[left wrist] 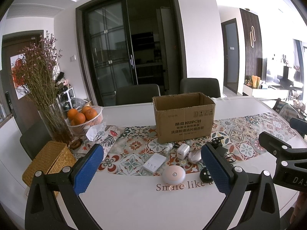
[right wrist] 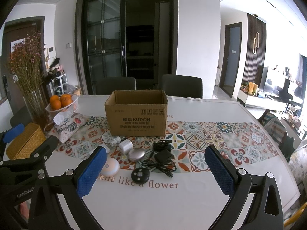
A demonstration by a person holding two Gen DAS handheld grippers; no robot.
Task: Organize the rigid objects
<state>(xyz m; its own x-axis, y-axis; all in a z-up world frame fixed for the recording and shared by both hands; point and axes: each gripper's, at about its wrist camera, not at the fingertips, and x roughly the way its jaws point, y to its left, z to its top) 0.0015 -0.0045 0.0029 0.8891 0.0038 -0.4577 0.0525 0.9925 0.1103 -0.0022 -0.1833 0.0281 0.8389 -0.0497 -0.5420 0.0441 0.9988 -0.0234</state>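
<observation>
An open cardboard box (left wrist: 184, 118) stands on the patterned runner; it also shows in the right wrist view (right wrist: 136, 115). In front of it lie a white charger plug (left wrist: 182, 149), a silver oval mouse (left wrist: 194, 155), a flat white switch plate (left wrist: 154, 163), a round pink-white light (left wrist: 173, 175), a round black remote (right wrist: 140, 174), a black adapter with cable (right wrist: 163, 158) and a small black clamp (right wrist: 162, 145). My left gripper (left wrist: 153, 170) is open and empty above the near table edge. My right gripper (right wrist: 155, 172) is open and empty beside it.
A basket of oranges (left wrist: 84, 118), a glass vase of dried flowers (left wrist: 51, 122), a tissue pouch (left wrist: 103, 136) and a woven yellow box (left wrist: 49, 163) stand at the left. Two chairs (left wrist: 138, 94) stand behind the table.
</observation>
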